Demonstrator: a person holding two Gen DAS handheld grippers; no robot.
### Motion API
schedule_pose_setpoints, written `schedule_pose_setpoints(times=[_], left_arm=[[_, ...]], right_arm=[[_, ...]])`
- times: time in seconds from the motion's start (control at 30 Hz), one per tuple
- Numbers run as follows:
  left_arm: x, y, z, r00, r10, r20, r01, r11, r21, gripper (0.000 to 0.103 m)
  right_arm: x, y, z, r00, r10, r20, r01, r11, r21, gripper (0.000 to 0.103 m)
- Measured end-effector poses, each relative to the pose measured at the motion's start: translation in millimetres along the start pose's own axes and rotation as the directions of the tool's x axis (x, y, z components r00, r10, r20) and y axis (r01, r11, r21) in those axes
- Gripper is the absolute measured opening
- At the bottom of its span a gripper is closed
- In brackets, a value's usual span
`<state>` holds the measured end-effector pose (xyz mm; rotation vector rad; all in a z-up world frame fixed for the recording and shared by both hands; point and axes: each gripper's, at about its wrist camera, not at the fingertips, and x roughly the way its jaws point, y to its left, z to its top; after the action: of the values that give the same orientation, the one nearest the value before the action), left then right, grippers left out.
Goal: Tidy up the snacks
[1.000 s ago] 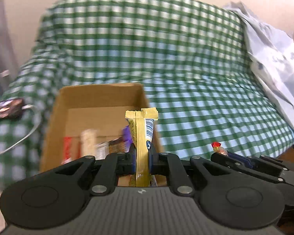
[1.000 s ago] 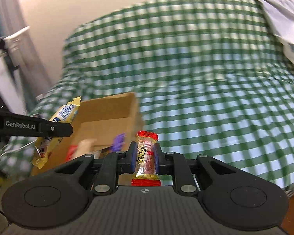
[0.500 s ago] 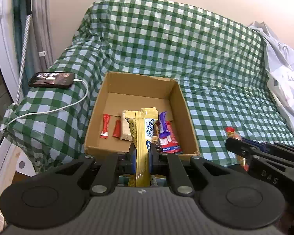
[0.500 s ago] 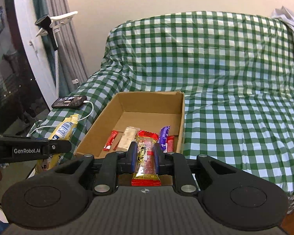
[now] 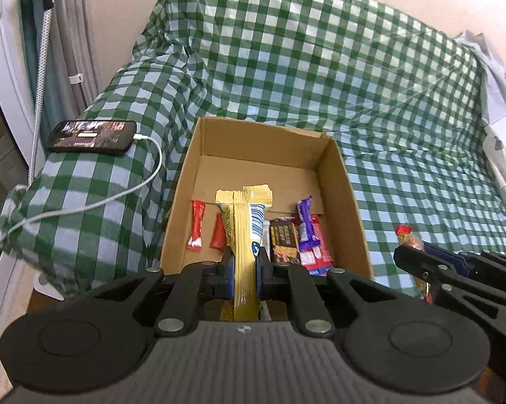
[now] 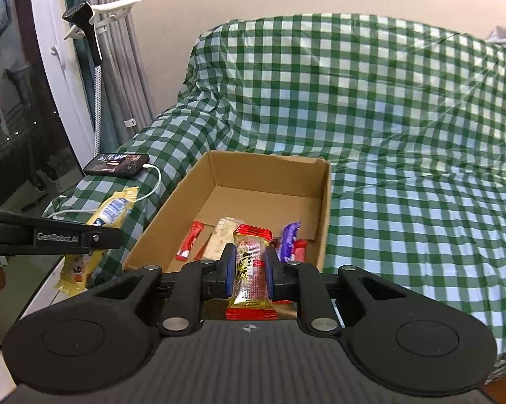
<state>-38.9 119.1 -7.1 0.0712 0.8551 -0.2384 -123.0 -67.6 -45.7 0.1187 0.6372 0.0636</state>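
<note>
Snacks: the yellow packet (image 5: 244, 235) sits pinched in the left claw (image 5: 244, 274), the red-ended one (image 6: 251, 269) in the right claw (image 6: 251, 274). Both look light, crinkly and slippery; mid-body grips suit them, above the box (image 5: 345, 202)

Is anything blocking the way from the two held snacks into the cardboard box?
Nothing visible. The box is open-topped, its far half bare. The yellow packet and red-ended snack sit clamped at its near edge.
</note>
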Motion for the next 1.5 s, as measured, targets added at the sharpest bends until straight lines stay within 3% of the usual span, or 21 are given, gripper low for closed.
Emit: schedule_pose_setpoints(times=[0.4, 0.8, 0.83, 0.87, 0.9, 0.93, 1.03, 1.3, 1.5], left_arm=[[101.8, 4.7, 48.4, 0.992, 0.057, -0.114, -0.053, 0.998, 0.036, 0.012], [188.0, 6.2, 63.2, 0.974, 0.097, -0.204, -0.082, 0.993, 0.083, 0.015], [192.6, 5.7, 63.6, 0.974, 0.104, -0.203, -0.086, 0.992, 0.095, 0.019], [195.8, 5.4, 64.6, 0.973, 0.111, -0.202, -0.091, 0.99, 0.106, 0.047], [198.3, 5.9, 65.9, 0.971, 0.133, -0.199, -0.112, 0.988, 0.111, 0.087], [198.6, 6.5, 67.0, 0.969, 0.159, -0.19, -0.14, 0.984, 0.111, 0.101], [188.2, 9.4, 64.0, 0.974, 0.193, -0.116, -0.178, 0.976, 0.125, 0.103], [146.0, 1.5, 30.3, 0.971, 0.172, -0.167, -0.154, 0.981, 0.117, 0.103], [97.2, -10.1, 3.8, 0.979, 0.167, -0.114, -0.151, 0.979, 0.135, 0.103]], right_arm=[[106.2, -25.8, 31.1, 0.995, -0.015, -0.096, 0.019, 0.999, 0.044, 0.018], [189.4, -46.8, 34.5, 0.985, -0.02, -0.173, 0.037, 0.995, 0.093, 0.02], [195.2, -48.9, 35.0, 0.984, -0.021, -0.175, 0.038, 0.995, 0.097, 0.021], [199.0, -50.9, 35.7, 0.984, -0.026, -0.175, 0.045, 0.994, 0.104, 0.027], [201.7, -52.5, 36.6, 0.984, -0.033, -0.172, 0.053, 0.992, 0.113, 0.05], [202.9, -53.6, 37.2, 0.986, -0.045, -0.163, 0.065, 0.991, 0.116, 0.072], [198.4, -53.0, 35.5, 0.987, -0.092, -0.135, 0.104, 0.991, 0.083, 0.084], [155.2, -49.4, 0.3, 0.972, -0.059, -0.227, 0.092, 0.987, 0.135, 0.093], [106.0, -29.3, -18.1, 0.977, -0.065, -0.202, 0.093, 0.987, 0.131, 0.098]])
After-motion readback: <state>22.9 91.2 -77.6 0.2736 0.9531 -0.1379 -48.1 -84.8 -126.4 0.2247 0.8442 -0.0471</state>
